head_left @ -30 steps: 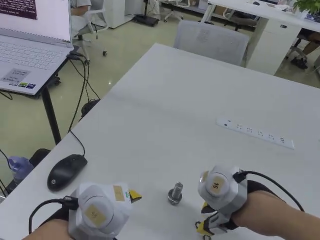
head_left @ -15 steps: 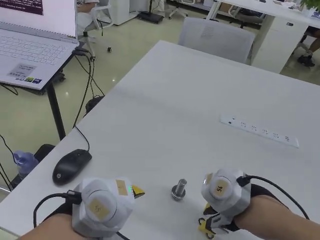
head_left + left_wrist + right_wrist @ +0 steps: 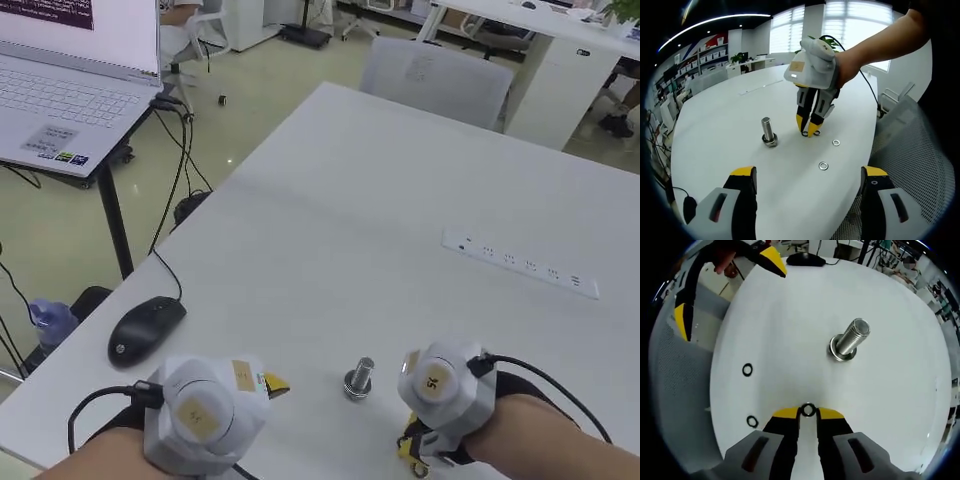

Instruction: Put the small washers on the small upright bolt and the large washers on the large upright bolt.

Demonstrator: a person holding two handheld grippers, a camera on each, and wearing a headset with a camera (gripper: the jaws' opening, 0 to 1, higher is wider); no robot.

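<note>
Little has moved since a second ago. My head view has tipped a bit, and both grippers keep their places on either side of the bolt (image 3: 358,378).

The right gripper (image 3: 808,415) has its jaws pressed together on a thin washer (image 3: 808,410), pinched at the very tips and low over the table (image 3: 350,200), just right of the bolt. The left gripper (image 3: 809,172) hangs to the bolt's left with its jaws spread wide and nothing between them. The bolt stands upright on its head near the table's near edge.

Two loose washers (image 3: 823,165) lie flat near the right gripper, apart from each other and from the bolt. I cannot tell their size class.

A mouse (image 3: 147,329) sits at the left edge and a power strip (image 3: 520,265) far right, with a laptop (image 3: 60,80) and a chair (image 3: 435,80) beyond. None of these stands between the gripper and the bolt. In the head view the right gripper's body covers most of its jaws.
</note>
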